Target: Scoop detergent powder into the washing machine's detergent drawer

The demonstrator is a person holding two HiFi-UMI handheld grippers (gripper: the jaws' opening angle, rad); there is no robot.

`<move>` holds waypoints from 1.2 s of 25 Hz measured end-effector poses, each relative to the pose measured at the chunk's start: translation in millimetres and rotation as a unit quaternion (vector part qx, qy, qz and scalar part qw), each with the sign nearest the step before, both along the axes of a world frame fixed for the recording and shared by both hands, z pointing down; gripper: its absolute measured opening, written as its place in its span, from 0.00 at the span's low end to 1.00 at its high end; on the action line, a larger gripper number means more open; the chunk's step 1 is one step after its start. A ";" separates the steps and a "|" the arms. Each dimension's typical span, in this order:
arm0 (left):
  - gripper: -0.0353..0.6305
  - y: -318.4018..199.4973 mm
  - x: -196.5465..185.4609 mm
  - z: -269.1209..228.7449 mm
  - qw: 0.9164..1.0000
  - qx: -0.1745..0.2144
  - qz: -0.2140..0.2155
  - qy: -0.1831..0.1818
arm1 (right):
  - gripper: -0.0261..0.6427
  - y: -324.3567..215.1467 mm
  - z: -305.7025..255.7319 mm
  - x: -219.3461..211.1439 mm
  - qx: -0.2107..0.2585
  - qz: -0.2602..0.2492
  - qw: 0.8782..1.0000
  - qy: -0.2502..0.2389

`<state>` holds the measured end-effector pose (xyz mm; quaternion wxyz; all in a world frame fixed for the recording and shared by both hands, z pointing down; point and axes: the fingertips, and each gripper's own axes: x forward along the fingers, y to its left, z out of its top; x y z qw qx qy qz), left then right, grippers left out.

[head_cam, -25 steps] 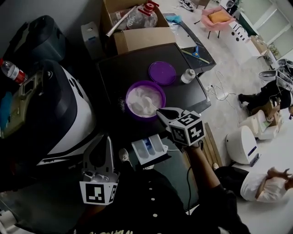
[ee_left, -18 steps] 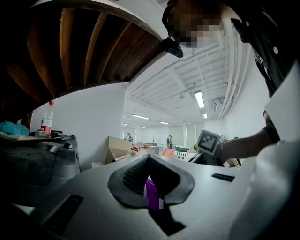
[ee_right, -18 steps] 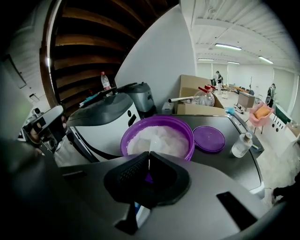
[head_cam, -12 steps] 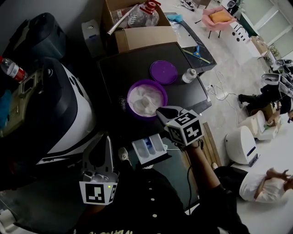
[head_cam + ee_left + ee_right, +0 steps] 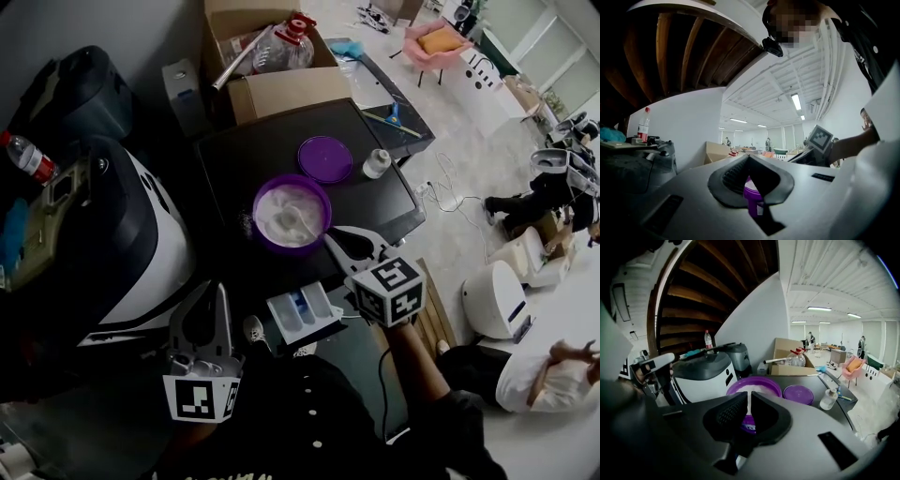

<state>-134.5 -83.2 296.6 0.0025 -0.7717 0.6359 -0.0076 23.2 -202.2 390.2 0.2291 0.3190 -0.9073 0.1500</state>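
Scoop [image 5: 292,221] is lying in white powder [image 5: 277,206] inside the purple tub [image 5: 291,249], which is sitting mid-table [image 5: 244,141], nearer the near edge. The scoop is looking like light, stiff plastic, best pinched by the handle. The powder is loose and probably spilling if tilted. Drawer [image 5: 281,309] is sticking out just off the near edge, contents unclear. Lid [image 5: 326,157] is lying behind the tub. Right gripper [image 5: 339,240] jaws have just been opening and are standing slightly apart with nothing between. Left gripper [image 5: 214,292] jaws are pressing together, empty.

Big open lab hall: ceiling strip lights [image 5: 820,309], cardboard box [image 5: 281,92].
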 end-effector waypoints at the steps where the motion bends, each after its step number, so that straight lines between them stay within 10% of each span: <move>1: 0.07 -0.4 0.1 -2.7 1.000 0.003 0.000 -0.001 | 0.10 4.2 -12.3 7.9 0.014 0.012 1.000 -0.018; 6: 0.07 -2.8 -2.4 -17.0 1.000 0.018 0.001 -0.001 | 0.08 35.9 -77.8 51.0 0.101 0.064 0.986 -0.118; 14: 0.07 0.6 -4.6 -38.4 0.999 0.030 0.005 -0.016 | 0.08 78.1 -137.1 127.0 0.239 0.186 0.942 -0.145; 30: 0.07 24.2 -12.2 -47.5 0.999 0.034 -0.006 -0.020 | 0.08 104.8 -128.3 155.4 0.273 0.234 0.925 -0.125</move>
